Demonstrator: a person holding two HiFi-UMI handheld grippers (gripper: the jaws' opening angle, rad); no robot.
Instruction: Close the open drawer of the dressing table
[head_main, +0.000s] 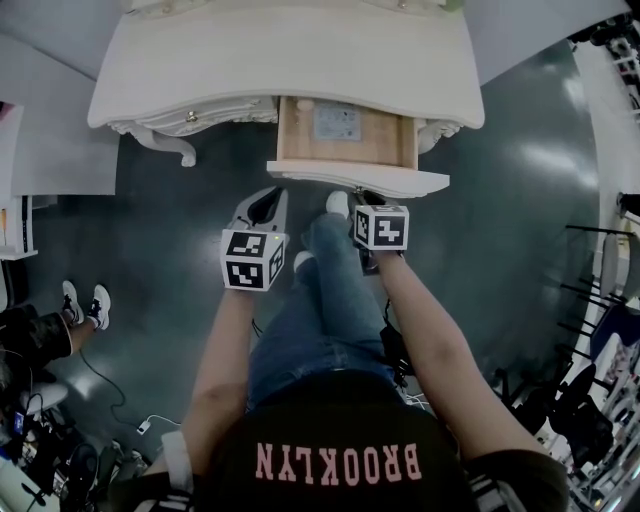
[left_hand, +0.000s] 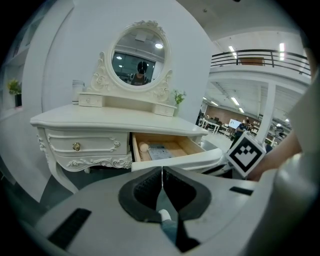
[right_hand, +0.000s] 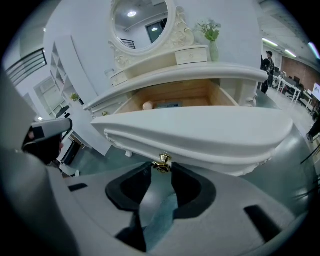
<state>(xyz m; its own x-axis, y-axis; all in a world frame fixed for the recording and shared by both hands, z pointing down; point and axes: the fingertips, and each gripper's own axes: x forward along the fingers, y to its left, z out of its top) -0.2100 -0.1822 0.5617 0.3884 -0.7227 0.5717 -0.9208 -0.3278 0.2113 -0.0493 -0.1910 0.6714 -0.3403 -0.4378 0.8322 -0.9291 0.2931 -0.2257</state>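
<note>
The cream dressing table stands at the top of the head view, its middle drawer pulled out. In the drawer lie a flat card and a small round thing. My right gripper is under the curved drawer front, with its jaws closed on either side of the gold drawer knob. My left gripper hangs lower and to the left of the drawer, apart from it, jaws shut with nothing between them. In the head view its tips point toward the table.
The left-hand drawer with its gold knob is closed. An oval mirror tops the table. My legs and shoes stand just before the drawer. Another person's shoes and cables lie at left; racks at right.
</note>
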